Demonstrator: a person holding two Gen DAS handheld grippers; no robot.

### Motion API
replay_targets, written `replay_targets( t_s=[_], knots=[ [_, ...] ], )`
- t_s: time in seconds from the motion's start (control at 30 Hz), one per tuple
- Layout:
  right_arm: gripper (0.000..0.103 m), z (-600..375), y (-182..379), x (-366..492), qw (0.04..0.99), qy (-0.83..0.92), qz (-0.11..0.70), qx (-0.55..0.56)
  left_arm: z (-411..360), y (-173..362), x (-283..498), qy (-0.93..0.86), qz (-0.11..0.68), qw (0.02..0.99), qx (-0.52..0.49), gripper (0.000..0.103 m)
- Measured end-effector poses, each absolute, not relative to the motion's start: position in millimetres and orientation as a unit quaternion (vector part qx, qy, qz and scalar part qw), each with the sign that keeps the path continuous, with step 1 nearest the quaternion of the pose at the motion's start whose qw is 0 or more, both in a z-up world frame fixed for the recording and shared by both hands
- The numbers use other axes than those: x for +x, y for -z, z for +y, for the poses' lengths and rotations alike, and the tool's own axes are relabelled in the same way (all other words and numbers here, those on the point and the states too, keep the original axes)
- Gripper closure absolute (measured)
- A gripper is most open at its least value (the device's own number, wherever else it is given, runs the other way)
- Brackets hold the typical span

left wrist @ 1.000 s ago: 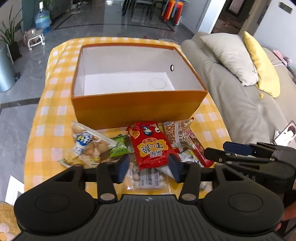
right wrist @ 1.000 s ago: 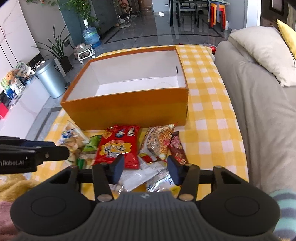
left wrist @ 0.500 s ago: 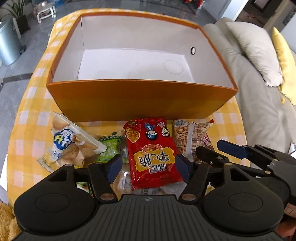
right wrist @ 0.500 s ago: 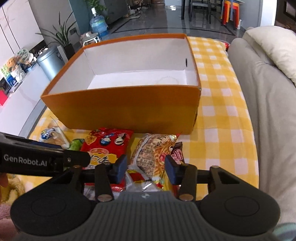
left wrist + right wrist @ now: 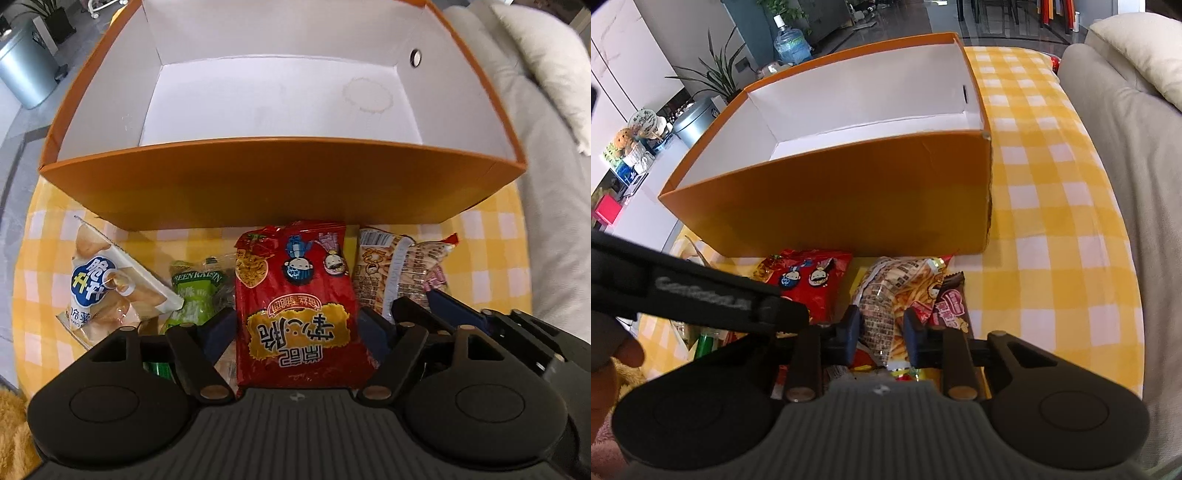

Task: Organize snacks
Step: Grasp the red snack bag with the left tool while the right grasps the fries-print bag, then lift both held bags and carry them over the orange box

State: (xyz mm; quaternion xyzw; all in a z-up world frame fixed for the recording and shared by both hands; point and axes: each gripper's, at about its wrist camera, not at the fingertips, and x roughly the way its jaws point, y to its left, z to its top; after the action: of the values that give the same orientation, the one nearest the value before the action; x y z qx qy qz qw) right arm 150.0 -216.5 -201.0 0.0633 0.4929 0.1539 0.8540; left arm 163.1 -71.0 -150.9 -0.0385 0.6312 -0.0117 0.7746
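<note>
Snacks lie in a loose heap on the checked counter [image 5: 491,236], just in front of the empty orange box [image 5: 280,184]. Left tool [image 5: 295,328] is opening, its fingers straddling the red bag [image 5: 295,295] without pressing it. Right tool [image 5: 881,330] is closing around the fries bag [image 5: 886,295]; contact looks near, not certain. Risks, as I judge them: glossy, crinkly film may slide from a pinch on a puffy pillow shape, and a neighbouring chocolate bar [image 5: 949,302], overlapped in the pile, could get dragged along. Both tools sit close together and might knock.
</note>
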Motion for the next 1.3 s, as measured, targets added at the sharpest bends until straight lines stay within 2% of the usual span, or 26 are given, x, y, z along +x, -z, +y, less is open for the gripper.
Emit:
replay_targets(
  t_s=[0.17,0.27,0.4,0.57,0.77,1.3],
  knots=[
    [0.073,-219,206,149,0.848,-0.154,0.501,0.078,-84,159,168,0.000,0.633,0.774,-0.013,0.011],
    [0.074,-218,205,148,0.849,-0.156,0.498,0.076,-86,164,172,0.000,0.633,0.774,-0.006,0.009],
    [0.081,-217,206,147,0.850,-0.161,0.495,0.076,-83,176,181,0.004,0.648,0.761,-0.023,0.009],
    [0.089,-217,207,148,0.851,-0.159,0.496,0.068,-79,180,183,0.018,0.646,0.762,-0.048,0.026],
    [0.095,-216,194,142,0.860,-0.159,0.483,0.044,-69,166,173,0.028,0.629,0.775,-0.056,0.028],
    [0.098,-217,122,108,0.896,-0.133,0.423,0.029,-46,91,139,0.056,0.550,0.831,-0.060,0.028]
  ],
)
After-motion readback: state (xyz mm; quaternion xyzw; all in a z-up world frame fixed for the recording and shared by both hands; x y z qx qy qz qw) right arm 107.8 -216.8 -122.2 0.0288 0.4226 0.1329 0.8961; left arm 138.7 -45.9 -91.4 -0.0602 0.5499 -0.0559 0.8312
